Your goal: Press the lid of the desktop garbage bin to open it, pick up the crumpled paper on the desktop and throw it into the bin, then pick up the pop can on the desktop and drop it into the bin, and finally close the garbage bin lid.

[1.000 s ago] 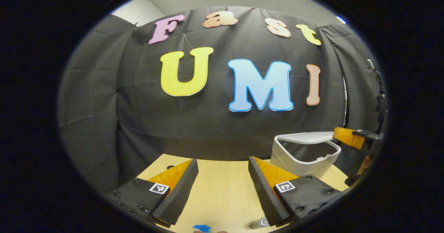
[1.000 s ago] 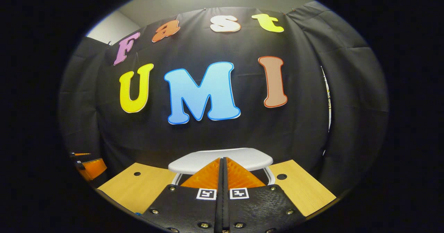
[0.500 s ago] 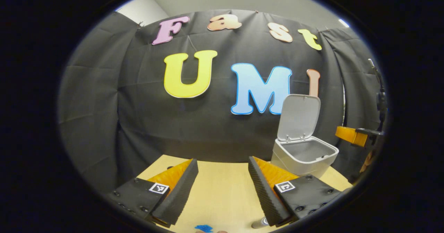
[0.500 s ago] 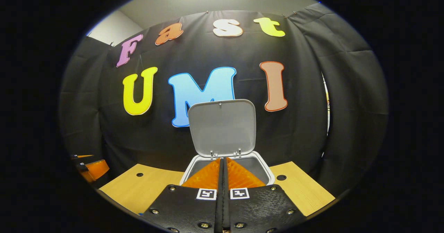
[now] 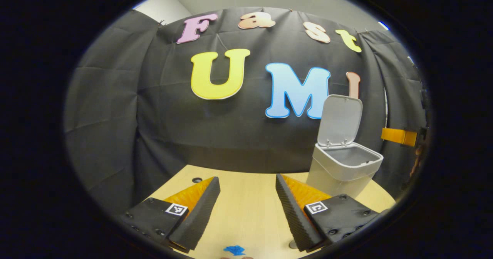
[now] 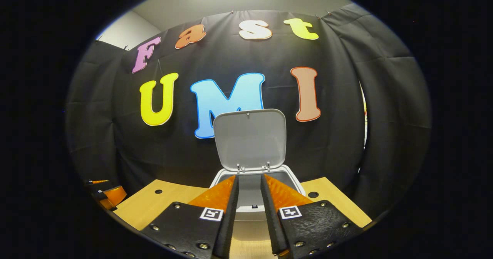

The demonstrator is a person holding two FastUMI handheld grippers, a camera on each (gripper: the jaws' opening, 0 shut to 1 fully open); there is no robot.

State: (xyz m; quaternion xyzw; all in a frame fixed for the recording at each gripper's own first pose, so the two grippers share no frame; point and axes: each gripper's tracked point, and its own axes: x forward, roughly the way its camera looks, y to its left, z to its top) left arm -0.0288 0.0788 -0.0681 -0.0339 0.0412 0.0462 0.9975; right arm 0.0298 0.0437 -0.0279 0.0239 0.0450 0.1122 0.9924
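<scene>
Both grippers, left (image 5: 247,201) and right (image 6: 249,209), parted; bin (image 6: 255,201) interior hidden (lid (image 6: 250,139) upright).

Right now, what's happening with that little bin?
A person holds a tool in each hand at a wooden table. The bin stands at the back with its lid flipped up, so it is ready for rubbish. The right tool sits just in front of the bin, a little open and holding nothing. The left tool is wide open over the table, also holding nothing.
</scene>
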